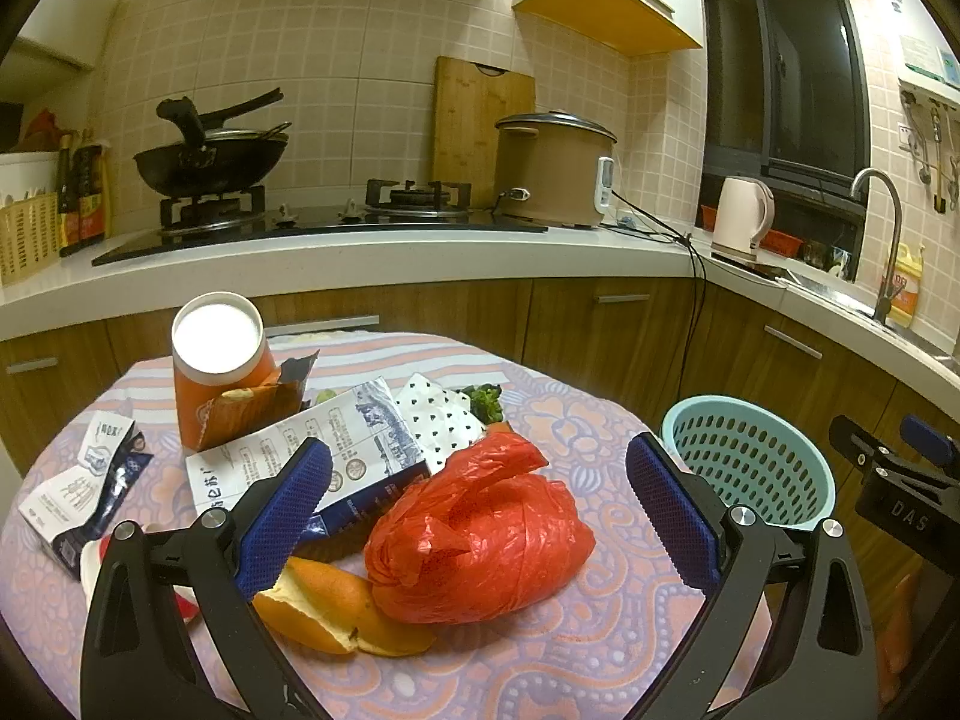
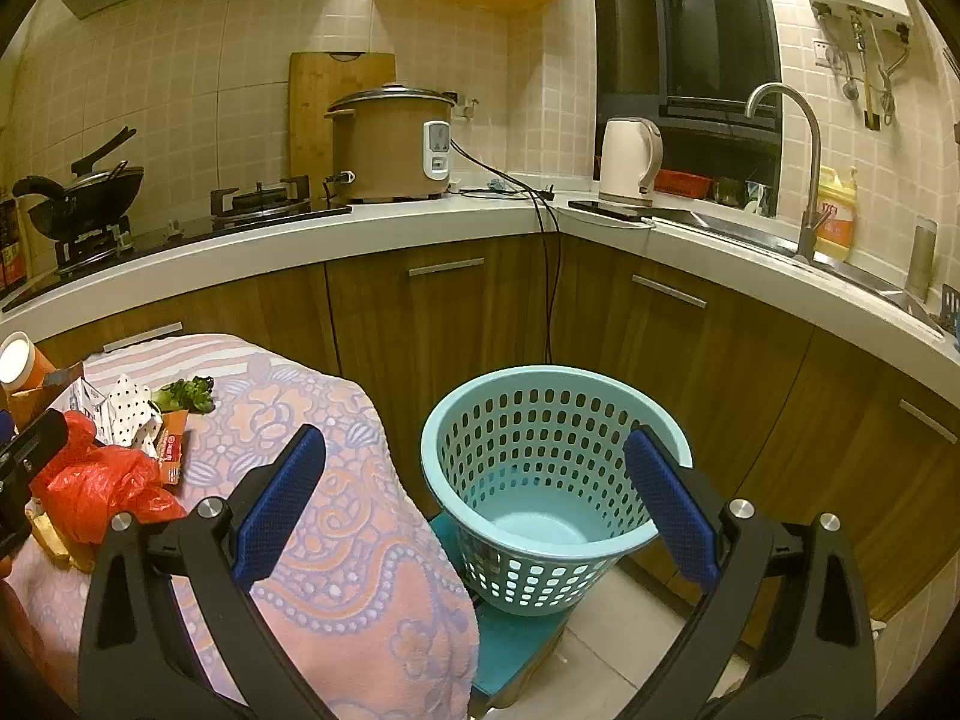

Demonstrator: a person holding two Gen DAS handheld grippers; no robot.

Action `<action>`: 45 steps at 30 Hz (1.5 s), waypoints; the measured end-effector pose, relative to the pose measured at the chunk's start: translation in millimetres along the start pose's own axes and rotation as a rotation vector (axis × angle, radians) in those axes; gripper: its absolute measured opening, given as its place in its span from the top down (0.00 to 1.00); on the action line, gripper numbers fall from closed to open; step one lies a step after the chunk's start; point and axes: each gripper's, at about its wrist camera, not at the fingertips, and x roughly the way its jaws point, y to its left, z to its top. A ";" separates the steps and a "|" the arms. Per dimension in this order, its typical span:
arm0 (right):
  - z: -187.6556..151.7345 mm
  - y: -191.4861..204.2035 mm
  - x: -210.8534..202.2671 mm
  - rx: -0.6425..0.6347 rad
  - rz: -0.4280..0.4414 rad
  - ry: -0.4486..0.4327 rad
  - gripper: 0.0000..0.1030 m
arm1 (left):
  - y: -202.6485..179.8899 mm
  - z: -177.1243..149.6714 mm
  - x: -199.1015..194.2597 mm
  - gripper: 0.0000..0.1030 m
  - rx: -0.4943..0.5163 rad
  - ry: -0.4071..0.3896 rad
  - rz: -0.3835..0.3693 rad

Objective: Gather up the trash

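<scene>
Left wrist view: my left gripper (image 1: 480, 516) jaws gape around the red bag (image 1: 480, 546); my right gripper (image 2: 474, 504) jaws gape over the basket (image 2: 540, 378).

A black wok (image 1: 210, 162) sits on the gas stove's (image 1: 318, 222) burner at ten o'clock, a wooden cutting board (image 1: 480, 120) leaning on the tiled wall at twelve behind a brown rice cooker (image 1: 555, 171). At two o'clock stands a white kettle (image 1: 741, 213), beside it a curved faucet (image 1: 885, 228) over the sink.
</scene>
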 end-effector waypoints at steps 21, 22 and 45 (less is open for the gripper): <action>2.6 18.9 -10.1 -0.052 -0.012 -0.043 0.09 | 4.8 -0.9 -5.2 0.07 -0.027 0.008 0.032; 2.6 22.7 -12.0 -0.063 -0.002 -0.049 0.10 | 6.9 -1.1 -8.0 0.07 -0.035 0.011 0.037; -11.0 139.1 -15.8 -0.179 0.493 0.123 0.71 | 150.0 -37.3 -74.4 0.07 -0.155 0.230 0.233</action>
